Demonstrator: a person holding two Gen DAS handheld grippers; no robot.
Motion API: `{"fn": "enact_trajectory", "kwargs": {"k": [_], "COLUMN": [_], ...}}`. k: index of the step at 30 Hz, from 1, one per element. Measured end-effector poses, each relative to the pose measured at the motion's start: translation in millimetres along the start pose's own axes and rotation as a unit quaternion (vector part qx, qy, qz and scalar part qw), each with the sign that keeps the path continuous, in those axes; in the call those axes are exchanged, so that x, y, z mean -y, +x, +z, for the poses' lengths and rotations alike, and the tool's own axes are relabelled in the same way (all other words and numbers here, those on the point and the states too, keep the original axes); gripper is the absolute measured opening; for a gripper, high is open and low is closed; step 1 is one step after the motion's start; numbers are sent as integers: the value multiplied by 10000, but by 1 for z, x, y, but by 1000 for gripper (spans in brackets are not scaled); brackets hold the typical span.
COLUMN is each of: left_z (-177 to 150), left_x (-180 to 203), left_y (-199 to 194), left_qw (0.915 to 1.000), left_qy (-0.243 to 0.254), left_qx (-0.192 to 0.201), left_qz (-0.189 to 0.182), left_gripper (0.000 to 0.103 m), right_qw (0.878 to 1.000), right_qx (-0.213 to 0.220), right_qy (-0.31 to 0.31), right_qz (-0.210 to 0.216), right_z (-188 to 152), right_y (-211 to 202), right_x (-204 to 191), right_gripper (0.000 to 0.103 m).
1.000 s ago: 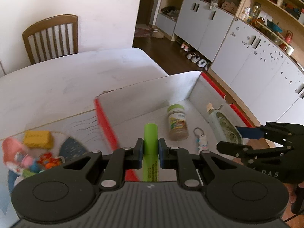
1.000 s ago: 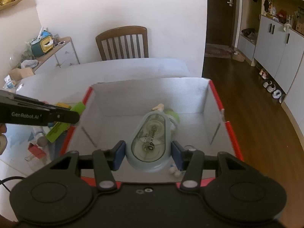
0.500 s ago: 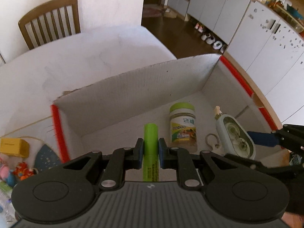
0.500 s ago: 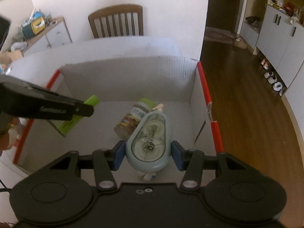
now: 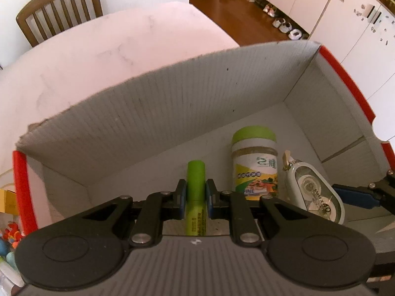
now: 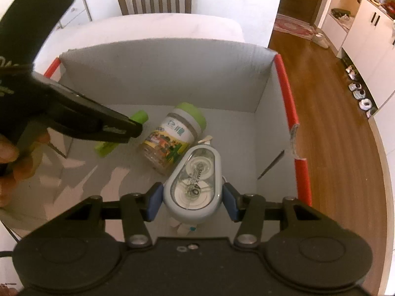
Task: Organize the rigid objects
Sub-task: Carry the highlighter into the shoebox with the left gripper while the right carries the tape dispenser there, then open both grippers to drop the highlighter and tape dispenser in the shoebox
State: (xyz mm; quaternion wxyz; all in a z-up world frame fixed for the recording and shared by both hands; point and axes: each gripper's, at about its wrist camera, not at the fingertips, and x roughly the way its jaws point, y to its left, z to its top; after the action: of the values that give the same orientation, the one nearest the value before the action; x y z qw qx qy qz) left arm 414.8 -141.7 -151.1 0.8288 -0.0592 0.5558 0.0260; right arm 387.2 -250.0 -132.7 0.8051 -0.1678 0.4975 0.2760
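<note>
My left gripper (image 5: 195, 194) is shut on a green tube (image 5: 195, 190) and holds it inside the white cardboard box (image 5: 172, 103), low over its floor. The tube also shows in the right wrist view (image 6: 118, 135). A green-lidded jar (image 5: 254, 165) lies on the box floor beside it. In the right wrist view my right gripper (image 6: 192, 198) has its blue pads standing slightly off the sides of a pale blue correction tape dispenser (image 6: 195, 185), next to the jar (image 6: 172, 138). The dispenser also shows in the left wrist view (image 5: 313, 192).
The box has red-edged side walls (image 6: 288, 113) and stands on a white table (image 5: 111, 54). A wooden chair (image 5: 59, 7) stands behind the table. Small toys (image 5: 9, 234) lie left of the box. Wood floor and white cabinets lie to the right.
Both grippers have moved down into the box with their objects. The right gripper's pads have spread a little off the tape dispenser. The left gripper still holds the green tube.
</note>
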Motion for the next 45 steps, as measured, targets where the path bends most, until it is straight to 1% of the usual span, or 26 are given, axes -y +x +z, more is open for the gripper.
{"fn": "enact_trajectory", "kwargs": {"k": [7, 17, 23, 28, 36, 40, 45], "left_z": [0, 8, 8, 2, -5, -11, -19], "left_x": [1, 1, 0, 0, -2, -6, -10], "left_y": [8, 10, 5, -1, -25, -40, -60], "left_qw": [9999, 9998, 9999, 9999, 9999, 9996, 9986], "left_qy": [-55, -88, -105, -120, -130, -143, -121], "left_qx": [-137, -161, -114, -90, 66, 222, 473], "left_qz": [-34, -50, -35, -80, -32, -135, -182], "left_gripper": [16, 16, 16, 16, 16, 16, 16], "right_qw": [9999, 9998, 10000, 10000, 9995, 9988, 9977], "right_qx": [-109, -156, -25, 44, 315, 486, 664], "right_qy": [34, 92, 24, -17, -2, 29, 42], "right_qz": [68, 104, 13, 40, 43, 66, 97], "right_z": [0, 4, 0, -3, -6, -9, -10], "right_y": [5, 7, 5, 0, -17, -28, -44], "right_x": [1, 5, 4, 2, 2, 2, -8], "right_gripper": [51, 52, 53, 62, 63, 63, 64]}}
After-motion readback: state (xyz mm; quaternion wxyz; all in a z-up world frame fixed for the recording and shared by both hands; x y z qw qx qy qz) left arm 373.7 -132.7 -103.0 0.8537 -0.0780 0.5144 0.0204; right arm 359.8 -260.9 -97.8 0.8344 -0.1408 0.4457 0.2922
